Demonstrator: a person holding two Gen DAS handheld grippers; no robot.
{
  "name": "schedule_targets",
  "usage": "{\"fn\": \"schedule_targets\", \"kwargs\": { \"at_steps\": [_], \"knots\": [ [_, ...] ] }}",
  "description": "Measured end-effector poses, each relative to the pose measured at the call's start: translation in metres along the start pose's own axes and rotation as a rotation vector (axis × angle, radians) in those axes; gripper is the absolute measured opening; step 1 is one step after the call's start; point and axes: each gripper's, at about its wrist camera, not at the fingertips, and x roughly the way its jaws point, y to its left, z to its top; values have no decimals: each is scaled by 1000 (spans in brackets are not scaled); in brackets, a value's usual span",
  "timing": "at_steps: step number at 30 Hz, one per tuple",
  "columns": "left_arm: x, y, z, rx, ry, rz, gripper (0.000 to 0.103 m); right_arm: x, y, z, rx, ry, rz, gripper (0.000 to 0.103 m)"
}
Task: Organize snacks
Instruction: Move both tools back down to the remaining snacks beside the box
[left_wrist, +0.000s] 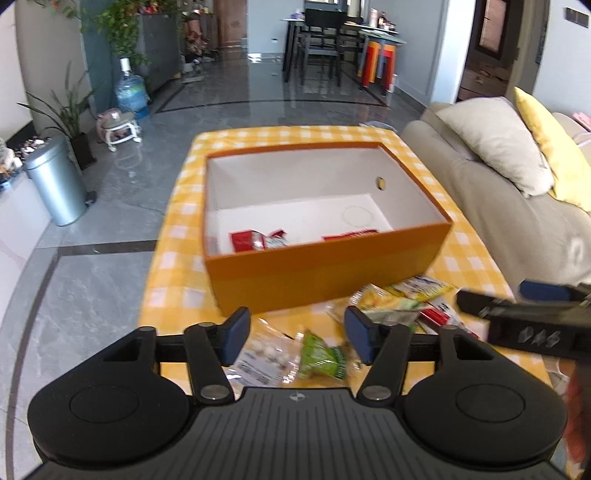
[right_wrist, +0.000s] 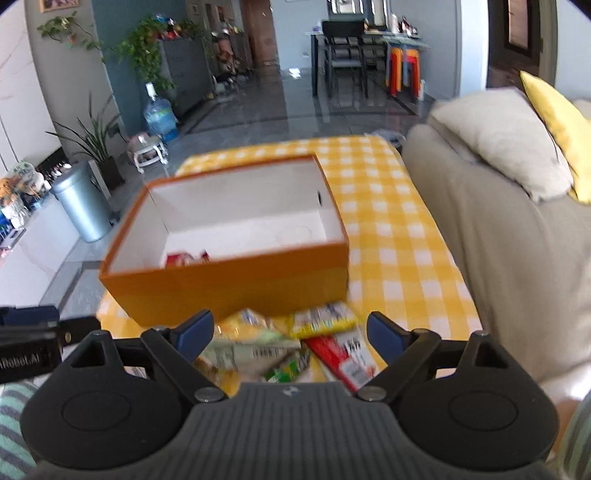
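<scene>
An orange box with a white inside stands on the yellow checked table; red snack packets lie on its floor. It also shows in the right wrist view. My left gripper is open and empty above a clear packet of white candies and a green packet. My right gripper is open and empty above a pile of snacks: a yellow packet, a red-and-white packet and a pale green packet. The right gripper also shows at the right edge of the left wrist view.
A beige sofa with cushions borders the table on the right. A metal bin, plants and a water bottle stand on the floor at the left. Dining chairs and stools are far behind.
</scene>
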Motion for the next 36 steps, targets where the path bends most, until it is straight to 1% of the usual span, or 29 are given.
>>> {"fn": "schedule_targets", "kwargs": {
  "at_steps": [3,7,10,12,14,15,18,20,21,22,25,28,30,32,36],
  "knots": [
    [7,-6,-5,3,21,-34,57,10,-1,-11,-7,37,-19,87],
    [17,-10,-10,11,48,-53,52,20,-5,-17,-10,38,-23,87],
    [27,-13,-13,15,69,-54,51,27,-11,-17,17,33,0,86],
    [33,-14,-14,14,82,-62,51,32,-15,-17,48,22,22,82],
    [39,-16,-13,13,103,-83,51,39,-15,-16,48,29,39,81],
    [41,-17,-13,15,102,-97,52,42,-13,-16,38,29,42,79],
    [46,-22,-11,50,104,-111,55,49,-6,-13,-30,15,44,78],
    [50,-26,-9,63,108,-122,57,52,-2,-9,-71,19,28,77],
    [52,-28,-8,66,108,-134,60,54,-4,-7,-69,20,22,72],
    [54,-29,-6,60,109,-146,66,57,-7,-5,-53,26,21,70],
    [62,-30,0,18,115,-174,73,68,-22,2,16,51,19,68],
    [72,-32,7,-20,126,-183,76,83,-38,9,52,74,3,68],
    [79,-33,11,-48,137,-202,79,96,-49,10,80,111,3,68],
    [88,-34,13,-77,158,-212,79,109,-59,7,117,155,6,68],
    [103,-38,13,-78,195,-211,79,125,-68,1,159,198,10,70]
  ]
}}
